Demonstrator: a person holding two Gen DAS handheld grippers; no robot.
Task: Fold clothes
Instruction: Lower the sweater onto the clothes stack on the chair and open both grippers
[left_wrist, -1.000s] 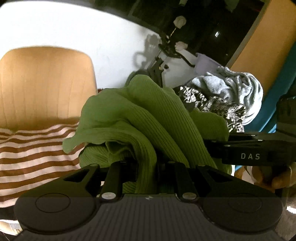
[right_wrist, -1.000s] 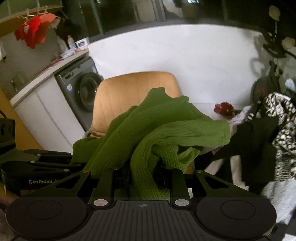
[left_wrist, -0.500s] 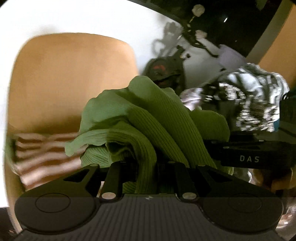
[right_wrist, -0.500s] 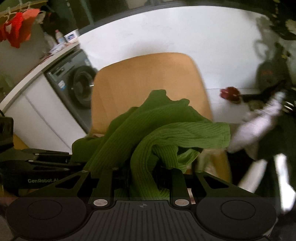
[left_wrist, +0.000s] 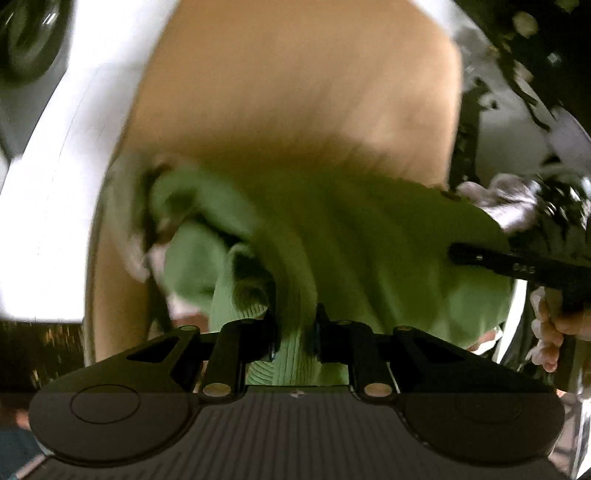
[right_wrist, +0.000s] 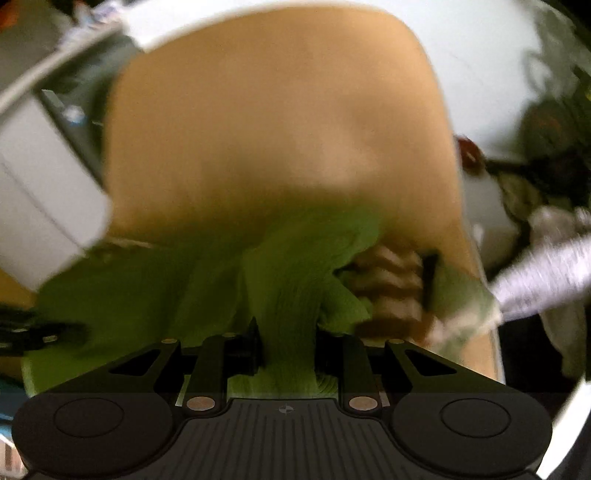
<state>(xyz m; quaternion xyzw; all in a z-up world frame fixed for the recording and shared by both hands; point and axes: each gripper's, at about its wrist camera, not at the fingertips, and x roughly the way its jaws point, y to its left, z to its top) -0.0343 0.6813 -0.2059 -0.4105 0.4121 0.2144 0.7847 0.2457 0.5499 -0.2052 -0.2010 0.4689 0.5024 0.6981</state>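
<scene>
Left tongs (left_wrist: 293, 334) pinching a ribbed band of green knit sweater (left_wrist: 369, 251), black fingers pressed against it from both sides. Right tongs (right_wrist: 286, 349) likewise clamped on a thick ribbed fold of the same sweater (right_wrist: 207, 280), cloth running straight up out of the jaws. Soft, bunched and rumpled, strung sideways between the two grips, long axis roughly left to right, draped against a tan chair back (left_wrist: 295, 92) with smooth rounded corners. Striped brown-and-white fabric (right_wrist: 391, 284) tucked just beside the green folds. Right tongs' black bar at the edge of the left view, pale lettering too blurred to read. White wall (right_wrist: 480, 48) behind; heavy motion blur throughout.
</scene>
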